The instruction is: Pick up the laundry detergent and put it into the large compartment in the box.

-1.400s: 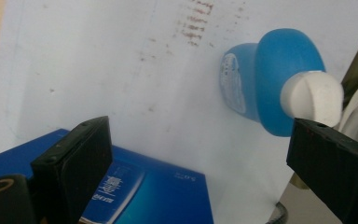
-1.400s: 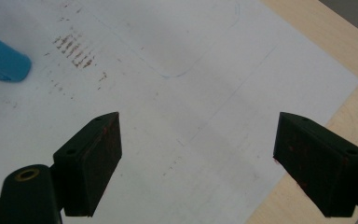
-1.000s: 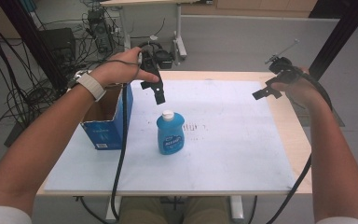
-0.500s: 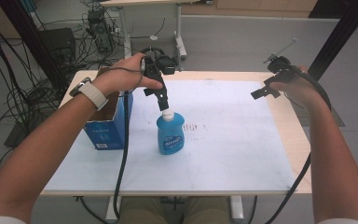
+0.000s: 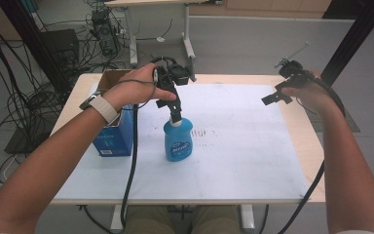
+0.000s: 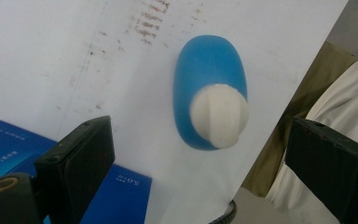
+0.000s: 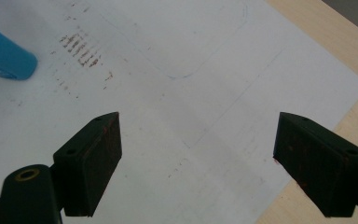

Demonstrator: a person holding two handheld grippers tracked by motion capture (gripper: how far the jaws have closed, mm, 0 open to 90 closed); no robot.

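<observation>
in front of me there is a light wooden tabletop (image 5: pixel 307 146) covered with a big white sheet (image 5: pixel 243 151), which has some small brown marks (image 5: pixel 205 132) near its middle. on my left side an open blue cardboard box (image 5: pixel 111 139) stands on the sheet's edge. behind the tabletop i see a grey floor (image 5: pixel 253 48) with many black cables (image 5: pixel 24 112) and another table's legs (image 5: pixel 187 41).

Blue bottle (image 5: pixel 177 142) with white cap (image 6: pixel 219 115), blue box (image 5: pixel 111 139), white sheet (image 5: pixel 243 146) with brown smudges, black gripper (image 5: pixel 176 114)
</observation>
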